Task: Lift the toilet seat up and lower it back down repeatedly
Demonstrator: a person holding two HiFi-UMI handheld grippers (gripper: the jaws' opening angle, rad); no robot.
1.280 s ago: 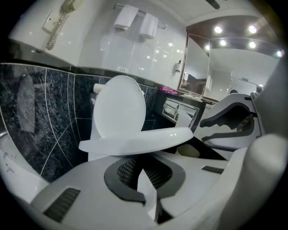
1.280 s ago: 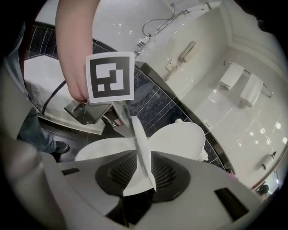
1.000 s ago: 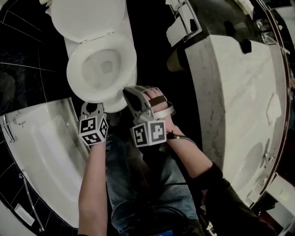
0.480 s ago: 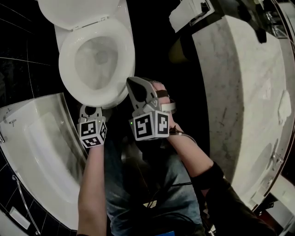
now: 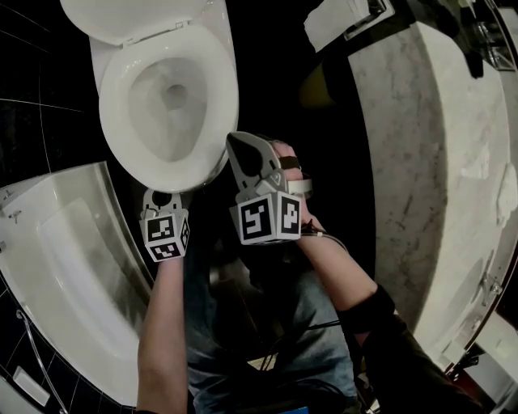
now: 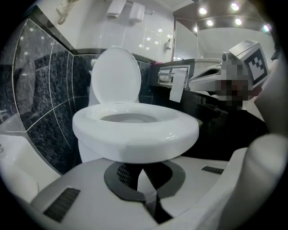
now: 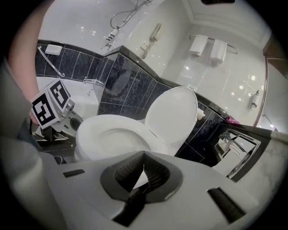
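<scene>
The white toilet stands at the top left of the head view, its seat (image 5: 220,97) flat on the bowl and its lid (image 5: 137,16) raised against the dark tiled wall. My left gripper (image 5: 160,194) sits just below the front edge of the seat (image 6: 135,130). Its jaws (image 6: 139,167) are shut on nothing, with the tips tucked under the rim. My right gripper (image 5: 235,141) hangs beside the seat's front right corner, shut and empty (image 7: 144,155). It is a little apart from the seat (image 7: 96,128) and faces the lid (image 7: 173,119).
A white bathtub (image 5: 65,267) curves along the left. A marble vanity counter (image 5: 437,162) runs down the right, with a paper holder (image 5: 340,20) on the wall above it. The person's legs (image 5: 267,340) stand close in front of the bowl.
Both grippers have come down in front of the bowl, the left one settling under the seat's front edge. The seat lies flat on the bowl.
</scene>
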